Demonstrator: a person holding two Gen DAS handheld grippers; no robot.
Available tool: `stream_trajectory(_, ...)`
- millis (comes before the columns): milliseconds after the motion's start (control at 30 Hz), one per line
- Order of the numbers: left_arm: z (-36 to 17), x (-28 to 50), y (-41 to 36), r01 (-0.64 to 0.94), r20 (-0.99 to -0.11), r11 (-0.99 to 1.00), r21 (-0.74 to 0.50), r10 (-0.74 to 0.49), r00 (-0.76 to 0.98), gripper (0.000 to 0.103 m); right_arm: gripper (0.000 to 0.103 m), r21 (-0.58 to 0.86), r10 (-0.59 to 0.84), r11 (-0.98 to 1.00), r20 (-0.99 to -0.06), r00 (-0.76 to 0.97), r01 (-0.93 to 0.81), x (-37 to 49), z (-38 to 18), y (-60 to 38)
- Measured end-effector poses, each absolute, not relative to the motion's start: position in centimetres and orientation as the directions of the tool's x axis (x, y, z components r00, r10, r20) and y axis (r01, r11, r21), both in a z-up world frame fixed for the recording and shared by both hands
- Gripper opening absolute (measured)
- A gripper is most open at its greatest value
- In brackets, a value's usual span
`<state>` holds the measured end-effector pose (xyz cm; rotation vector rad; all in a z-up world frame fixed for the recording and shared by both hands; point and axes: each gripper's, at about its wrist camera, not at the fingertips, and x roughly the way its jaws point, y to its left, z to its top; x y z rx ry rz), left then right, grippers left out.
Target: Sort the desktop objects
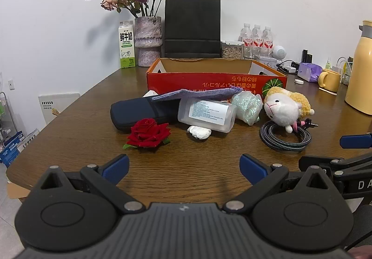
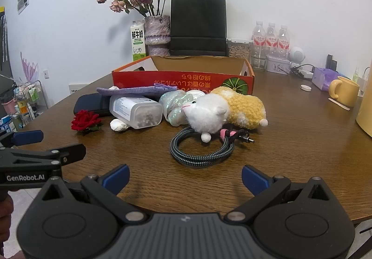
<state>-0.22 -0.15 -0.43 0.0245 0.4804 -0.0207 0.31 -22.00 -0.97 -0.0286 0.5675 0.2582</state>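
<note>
Both grippers hung over the near edge of the table (image 1: 76,119), jaws spread wide and holding nothing: the left gripper (image 1: 184,169) faced the rose (image 1: 148,132), the right gripper (image 2: 185,178) faced the cable (image 2: 201,150).

The clutter lay in a row before the red box (image 1: 216,81), all of it outside. From the left: a dark case (image 1: 137,111), the velvety rose just in front of it, a purple cloth (image 1: 197,94) draped over case and jar (image 1: 207,115), a small white wad (image 1: 199,132) touching the jar, a shiny crumpled bag (image 1: 247,105), a plush sheep (image 1: 284,105) lying partly on the coiled cable.

Likely trouble: pulling the case would probably drag the cloth off; the smooth jar, lying on its side, might roll or slip between the pads; lifting the cable could tip the sheep, and its coils might spring loose. The two grippers sat close, so reaching together risked a bump.
</note>
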Motion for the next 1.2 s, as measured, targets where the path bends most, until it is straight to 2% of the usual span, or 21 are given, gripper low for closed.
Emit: stream_trajectory(1200, -0.69, -0.28, -0.31, 0.045, -0.461, 0.999, 0.000, -0.040, 0.887, 0.103, 0.103, 0.048, 0.244, 0.965, -0.532, 0.811, -0.259, 0.27, -1.56, -22.05)
